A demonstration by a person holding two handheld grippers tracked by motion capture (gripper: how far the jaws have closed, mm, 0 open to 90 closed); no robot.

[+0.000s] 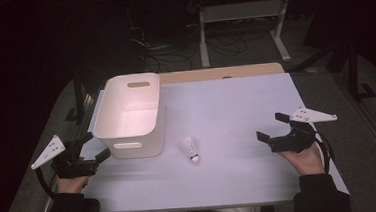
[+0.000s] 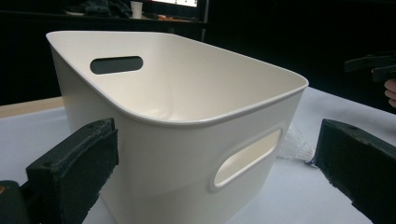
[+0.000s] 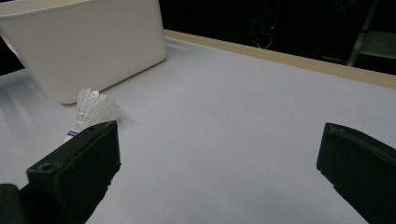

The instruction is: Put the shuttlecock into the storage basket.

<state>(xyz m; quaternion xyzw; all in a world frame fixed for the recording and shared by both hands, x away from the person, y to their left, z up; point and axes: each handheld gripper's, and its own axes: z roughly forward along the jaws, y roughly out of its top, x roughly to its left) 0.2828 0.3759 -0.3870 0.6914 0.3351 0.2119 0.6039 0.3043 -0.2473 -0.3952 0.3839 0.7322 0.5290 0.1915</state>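
A person seated at a white table (image 1: 236, 107) holds a gripper in each hand, both with jaws spread wide and nothing between them. From above, the left gripper (image 1: 91, 148) sits at the table's left edge, its jaws pointing at the near left corner of a white bin (image 1: 129, 115); the right gripper (image 1: 271, 127) rests near the right edge, jaws aimed across the bare tabletop toward a shuttlecock (image 1: 191, 148) that lies well apart from it, just beside the bin's near right corner. The high view alone takes in both hands, the sleeves and the dark floor with its cables beyond the table. The left gripper view brings the bin (image 2: 187, 116) up close, its near corner standing ahead of the gap between the jaws, an oval handle slot cut in each end wall; a sliver of the shuttlecock (image 2: 294, 144) peeks from behind the bin, just beside the right-hand jaw, and the other gripper (image 2: 371, 65) shows far off at the frame's edge. The right gripper view catches the shuttlecock (image 3: 91, 112) just above its left-hand jaw, ahead of it on the table, with the bin (image 3: 88, 51) behind. The shuttlecock is white, with a feathered skirt and a rounded cork tip banded in dark blue, lying on its side with the tip toward the person.
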